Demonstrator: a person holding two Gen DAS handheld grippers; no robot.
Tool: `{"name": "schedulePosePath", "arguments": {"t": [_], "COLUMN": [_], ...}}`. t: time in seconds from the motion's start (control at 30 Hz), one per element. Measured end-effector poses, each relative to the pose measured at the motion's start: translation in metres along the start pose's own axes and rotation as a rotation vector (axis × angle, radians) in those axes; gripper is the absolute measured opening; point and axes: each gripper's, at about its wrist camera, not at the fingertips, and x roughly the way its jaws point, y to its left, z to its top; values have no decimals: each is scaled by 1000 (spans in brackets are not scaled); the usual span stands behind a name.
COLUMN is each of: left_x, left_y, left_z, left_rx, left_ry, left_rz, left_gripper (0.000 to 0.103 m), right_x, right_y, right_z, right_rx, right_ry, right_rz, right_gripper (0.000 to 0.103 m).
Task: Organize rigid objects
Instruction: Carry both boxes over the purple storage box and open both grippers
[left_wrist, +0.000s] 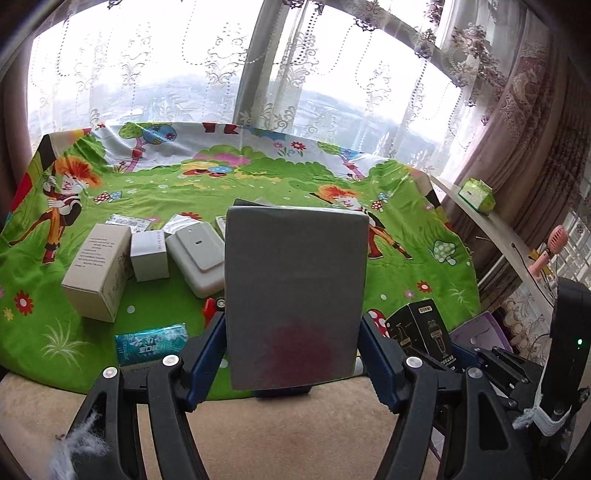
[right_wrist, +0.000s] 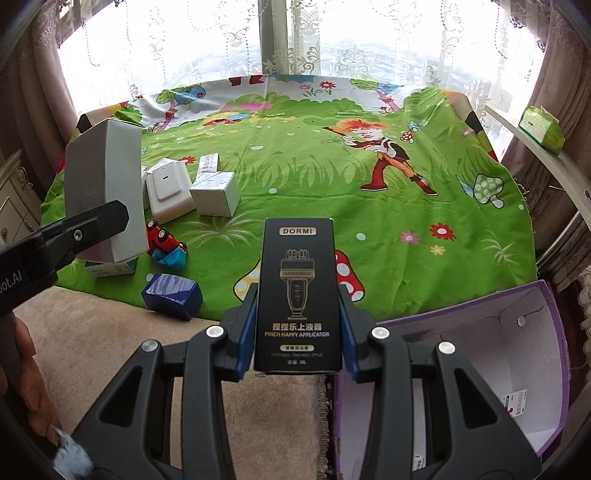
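while your left gripper (left_wrist: 293, 343) clamps the grey box (left_wrist: 295, 291) and your right gripper (right_wrist: 297, 332) clamps the black box (right_wrist: 298, 295), both are lifted over the near edge of the green cloth (right_wrist: 314, 173), so you look mid-carry. the purple bin (right_wrist: 517, 332) lies open just right; lower the black box there first. white boxes (right_wrist: 214, 194), a toy car (right_wrist: 164, 236) and a blue box (right_wrist: 171, 295) wait at left, out of your path.
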Motion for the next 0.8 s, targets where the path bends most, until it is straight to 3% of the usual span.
{"name": "schedulePosePath", "arguments": {"t": [0.5,0.8], "left_x": [-1,6], "left_y": [-82,-115], "left_z": [-28,-46], "left_rx": [191,254], "left_ry": [112,206], "left_rz": [-212,-340], "left_gripper": [70,70], "right_x": [-47,-60], "right_y": [-73,-118], "right_z": [-32,-45], "right_rx": [136,221], "right_ry": [-14,-6], "right_rz": [-81,-155], "right_gripper": [43,43]}}
